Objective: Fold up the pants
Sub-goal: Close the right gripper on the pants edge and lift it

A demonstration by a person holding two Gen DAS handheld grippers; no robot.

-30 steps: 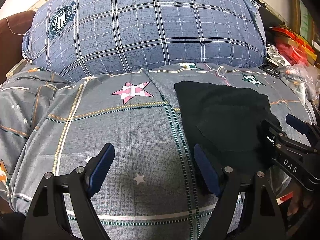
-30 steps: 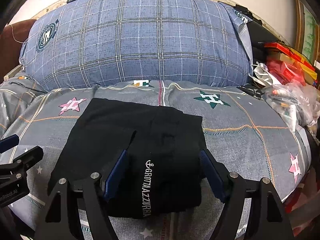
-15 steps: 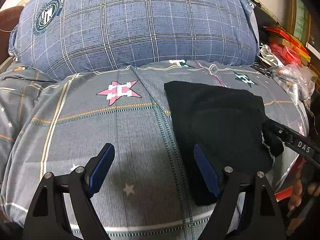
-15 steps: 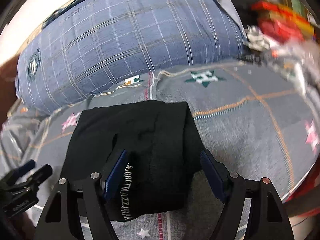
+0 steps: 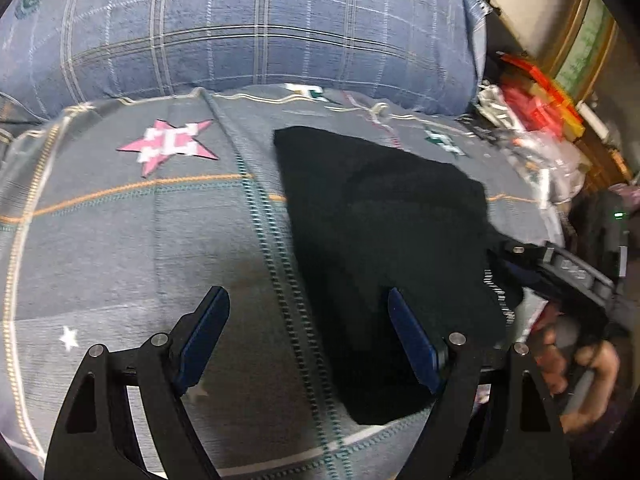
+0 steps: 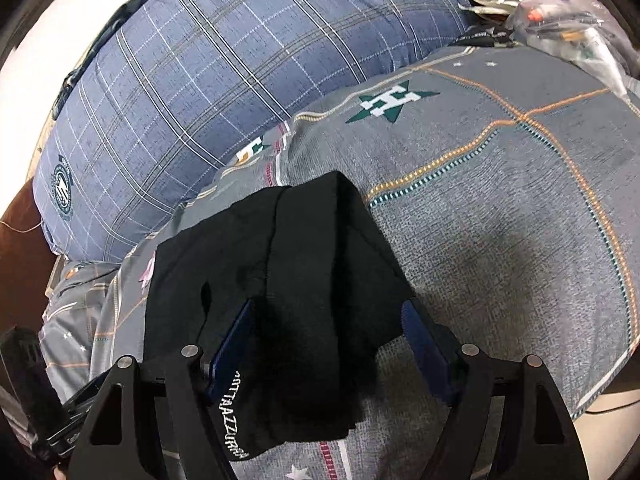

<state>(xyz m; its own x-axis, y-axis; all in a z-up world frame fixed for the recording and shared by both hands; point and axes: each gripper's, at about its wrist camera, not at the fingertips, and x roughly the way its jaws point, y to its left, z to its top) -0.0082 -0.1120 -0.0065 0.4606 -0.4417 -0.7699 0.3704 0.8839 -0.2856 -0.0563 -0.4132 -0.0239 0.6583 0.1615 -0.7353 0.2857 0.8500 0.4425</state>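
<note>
While both tongs stand wide, the black pants lie folded small near the front edge of the bed.

Right gripper straddles the near fold of the bundle — blue pads either side of the cloth, not pressing, nothing pinched; placed, I judge, for one more fold or a lift. Left gripper hovers empty: one pad over the grey star-print bedspread, the other over the pants' left edge, likely ready to steady that side. Blue plaid pillow sits behind, well apart — room left to work.
</note>
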